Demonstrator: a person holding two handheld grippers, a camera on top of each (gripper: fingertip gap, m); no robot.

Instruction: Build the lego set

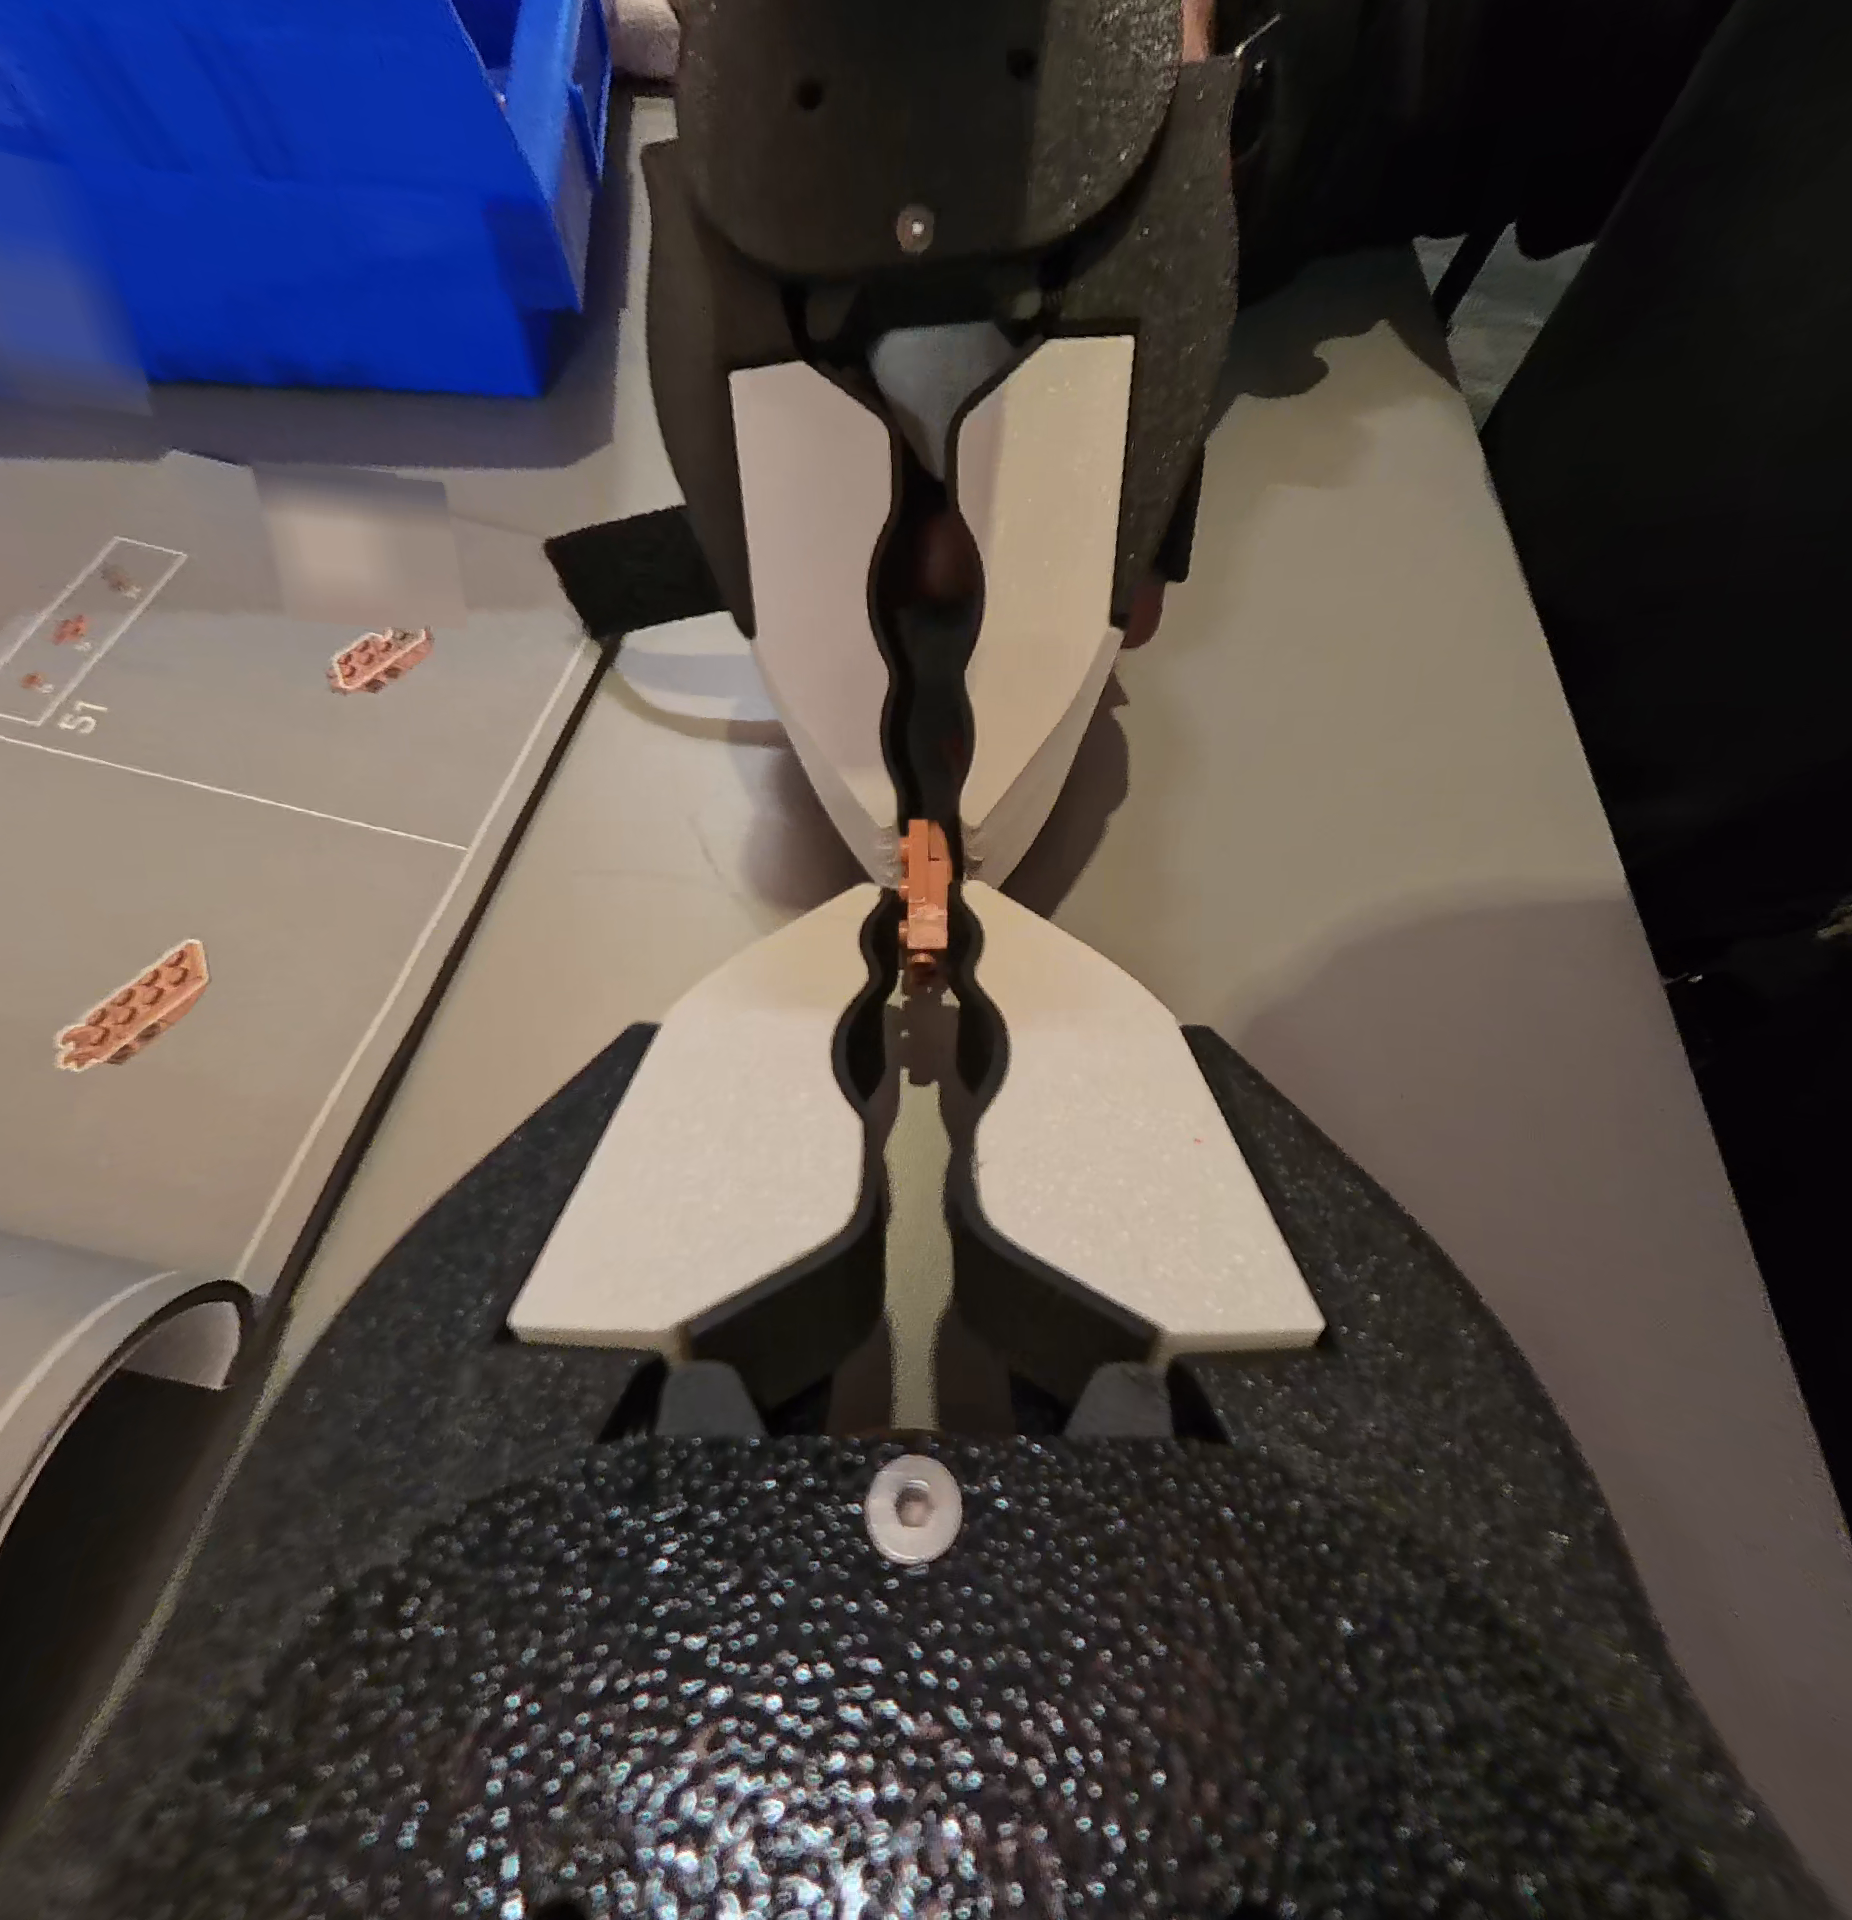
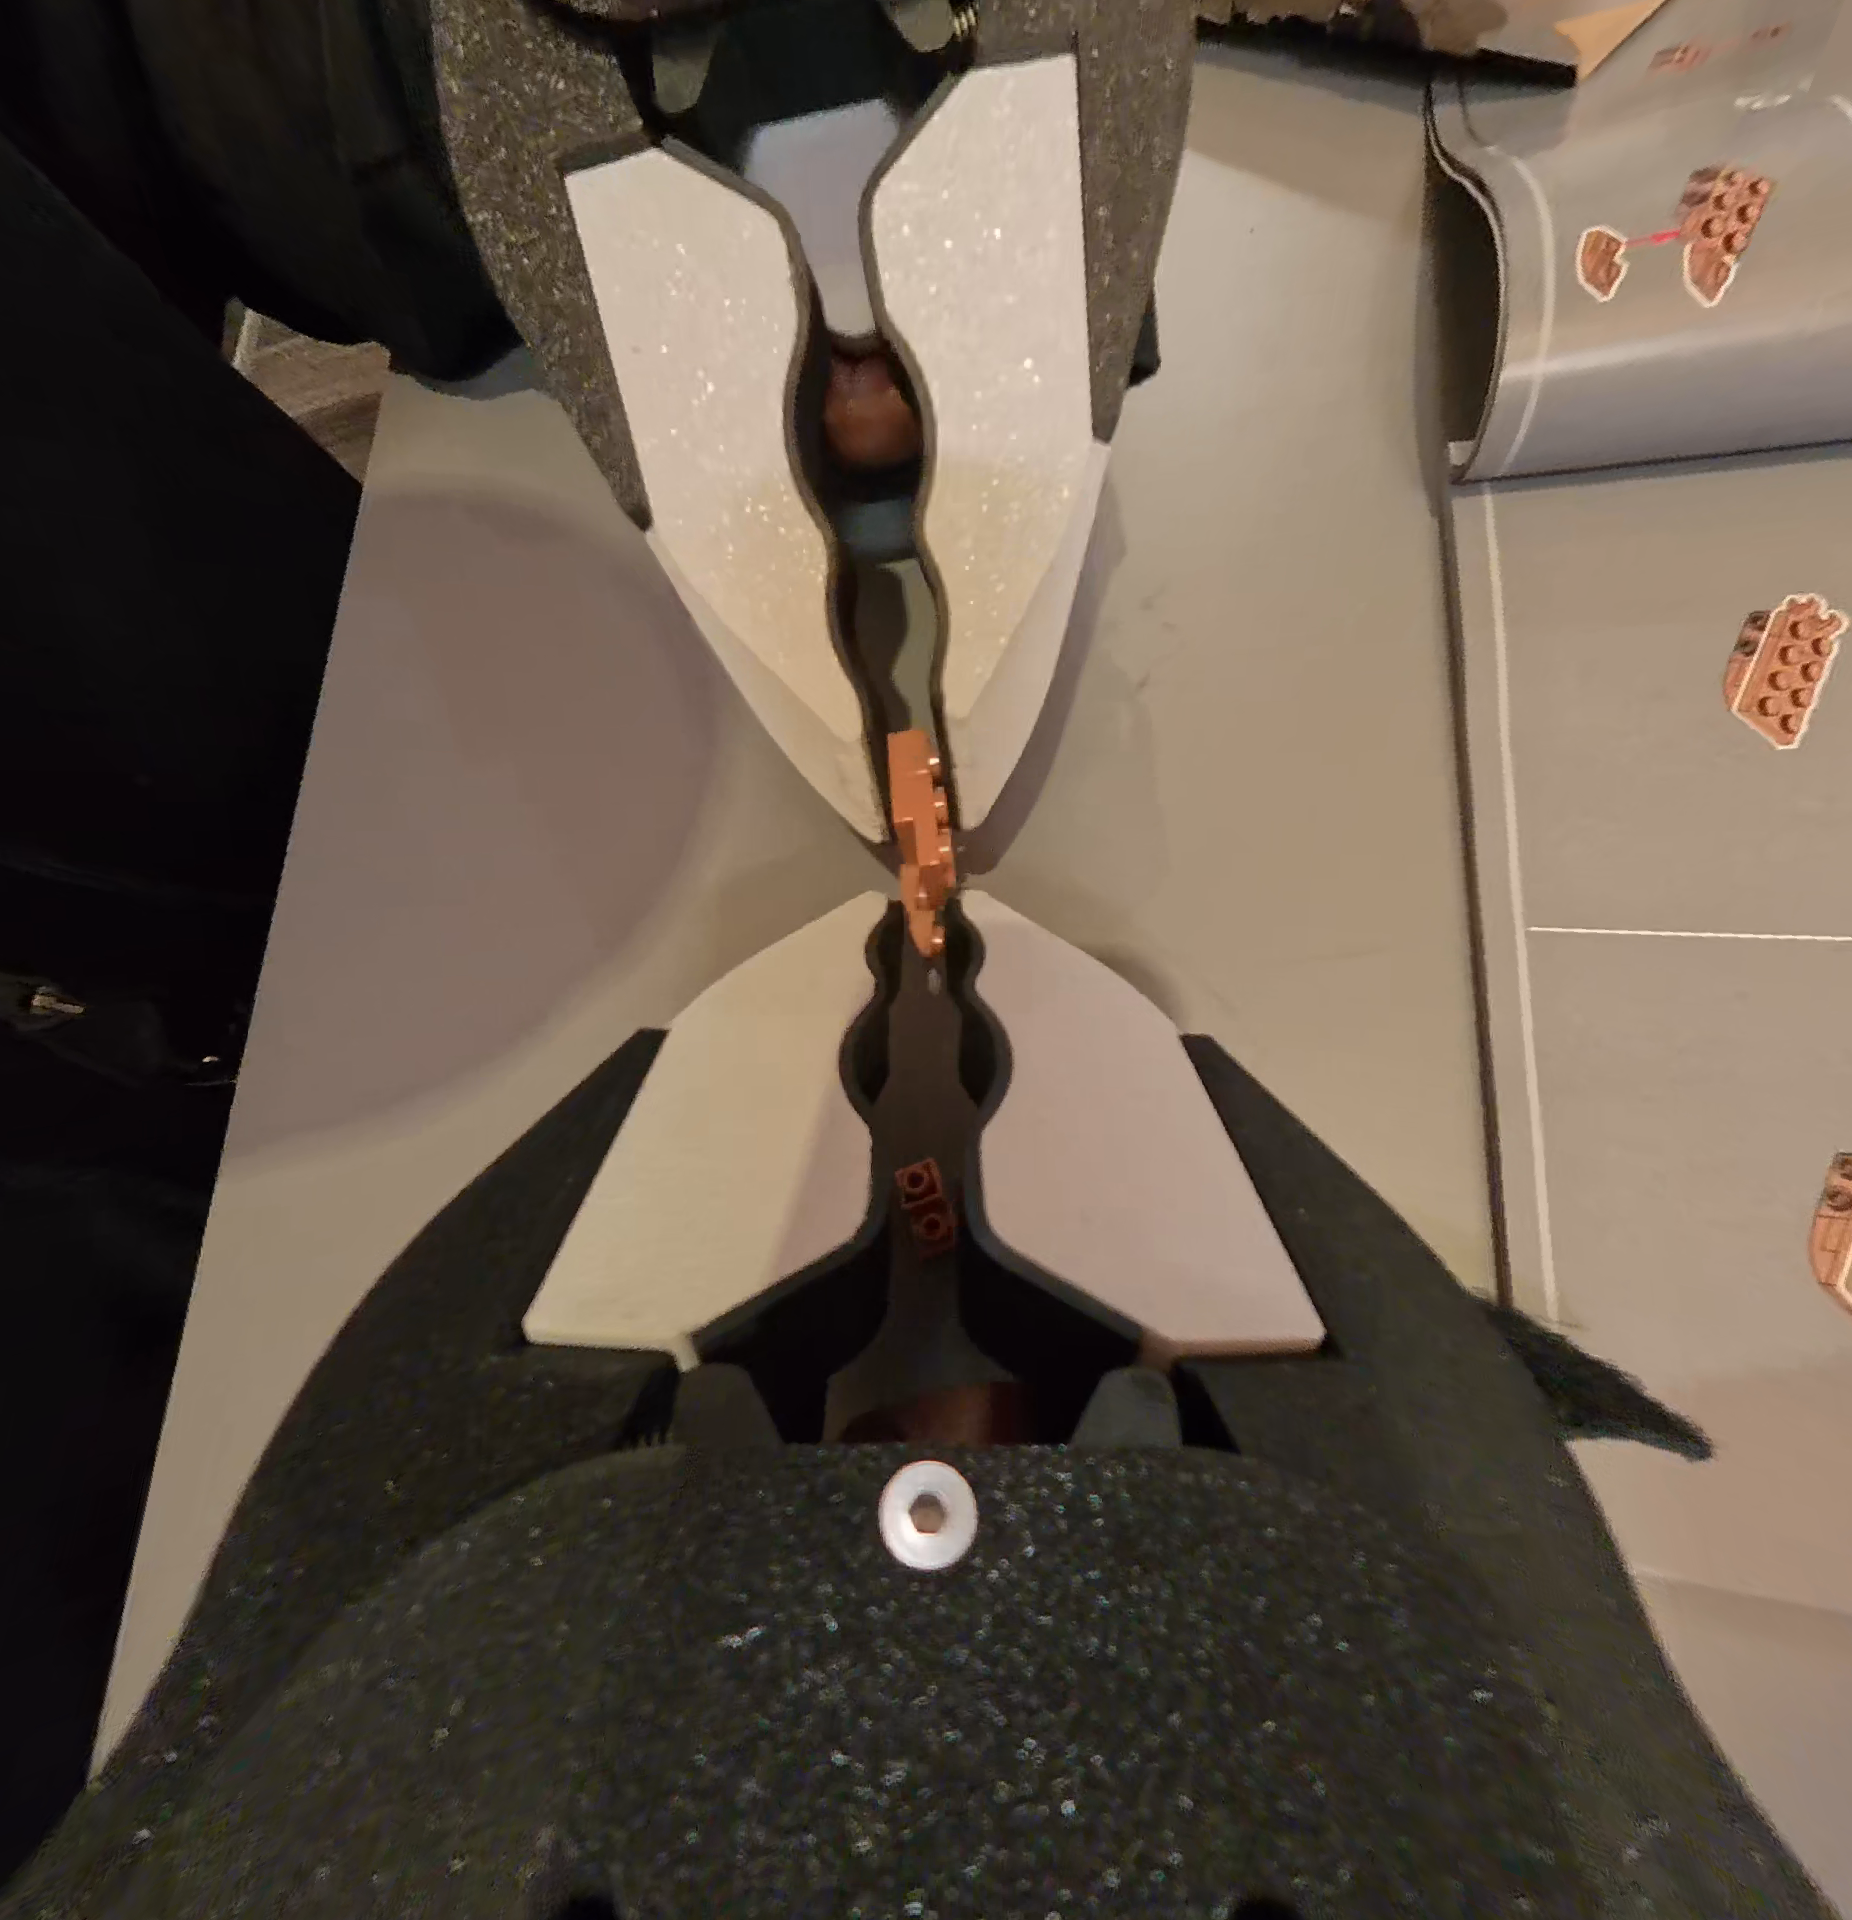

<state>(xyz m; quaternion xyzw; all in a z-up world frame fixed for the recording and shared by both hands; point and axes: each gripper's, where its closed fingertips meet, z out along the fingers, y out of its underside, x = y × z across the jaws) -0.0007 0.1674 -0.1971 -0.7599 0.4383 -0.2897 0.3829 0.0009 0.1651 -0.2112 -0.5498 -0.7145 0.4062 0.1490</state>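
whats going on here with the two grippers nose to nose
A person works two handheld grippers tip to tip above a grey table. The left gripper and the right gripper each pinch small orange building-brick pieces, and the pieces meet between the two sets of tips. An open instruction booklet lies beside them, and a blue bin stands farther back.

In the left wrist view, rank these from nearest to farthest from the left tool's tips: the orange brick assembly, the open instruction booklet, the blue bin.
1. Orange brick assembly: right at the left tool tips, also clamped by the right tool opposite.
2. Instruction booklet: lying open on the table, to the left.
3. Blue bin: far upper left, beyond the booklet.
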